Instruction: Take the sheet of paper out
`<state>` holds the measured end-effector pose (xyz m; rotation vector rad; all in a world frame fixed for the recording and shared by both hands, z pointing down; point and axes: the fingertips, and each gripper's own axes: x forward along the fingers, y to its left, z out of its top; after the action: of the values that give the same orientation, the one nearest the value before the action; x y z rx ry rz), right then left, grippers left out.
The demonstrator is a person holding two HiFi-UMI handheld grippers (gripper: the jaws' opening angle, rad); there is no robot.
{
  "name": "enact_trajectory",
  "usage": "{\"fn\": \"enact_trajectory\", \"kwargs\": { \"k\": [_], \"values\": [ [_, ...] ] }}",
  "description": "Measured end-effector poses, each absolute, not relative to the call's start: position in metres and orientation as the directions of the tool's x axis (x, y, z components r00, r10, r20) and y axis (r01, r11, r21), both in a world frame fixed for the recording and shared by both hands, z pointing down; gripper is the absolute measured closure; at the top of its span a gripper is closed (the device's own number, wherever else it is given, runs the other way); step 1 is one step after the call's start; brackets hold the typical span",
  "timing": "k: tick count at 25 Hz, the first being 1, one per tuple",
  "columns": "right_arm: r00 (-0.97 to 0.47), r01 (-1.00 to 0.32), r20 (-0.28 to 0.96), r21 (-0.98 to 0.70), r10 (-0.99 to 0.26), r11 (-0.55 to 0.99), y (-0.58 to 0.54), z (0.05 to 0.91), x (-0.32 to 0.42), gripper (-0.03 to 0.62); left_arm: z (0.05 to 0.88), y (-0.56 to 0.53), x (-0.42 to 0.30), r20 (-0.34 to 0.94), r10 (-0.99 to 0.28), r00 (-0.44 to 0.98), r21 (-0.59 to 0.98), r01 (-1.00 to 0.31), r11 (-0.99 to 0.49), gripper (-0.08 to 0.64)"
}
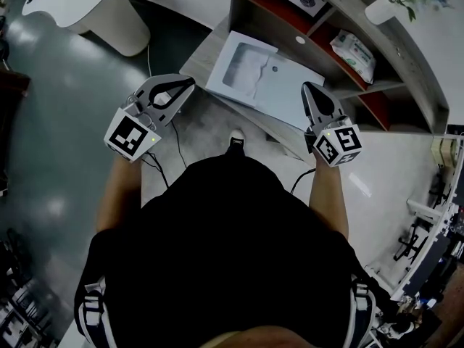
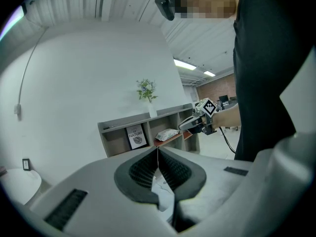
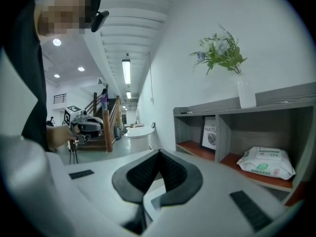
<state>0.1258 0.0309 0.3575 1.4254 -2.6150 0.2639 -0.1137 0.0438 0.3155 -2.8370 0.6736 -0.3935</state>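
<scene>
- Head view: I hold my left tool (image 1: 190, 84) and right tool (image 1: 307, 86) level over the surface (image 1: 206, 49). Both have their jaws pressed together, with nothing in them. The white folder (image 1: 290, 85) lies flat between the two tips. The sheet (image 1: 243, 65) appears to sit inside its left part. The shelf (image 1: 341, 31) stands just behind.
- Left gripper view: my jaw tips meet in a thin line and hold nothing. The white of the folder shows below the gap. The right tool hangs opposite, in front of the shelf.
- Right gripper view: the jaws are closed and empty. A pack of wipes (image 3: 266, 163) lies in the shelf at right, and a vase (image 3: 245, 94) of flowers stands on top. The left tool is far left.
</scene>
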Motion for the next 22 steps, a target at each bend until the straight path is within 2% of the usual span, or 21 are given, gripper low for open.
{"fn": "enact_trajectory", "kwargs": {
  "k": [22],
  "values": [
    [-0.558, -0.830, 0.244, -0.133, -0.793, 0.542, -0.043, 0.383, 0.167, 0.578, 0.332, -0.017, -0.069, 0.251, -0.472, 0.845, -0.210, -0.428, -0.879, 0.538]
  ]
}}
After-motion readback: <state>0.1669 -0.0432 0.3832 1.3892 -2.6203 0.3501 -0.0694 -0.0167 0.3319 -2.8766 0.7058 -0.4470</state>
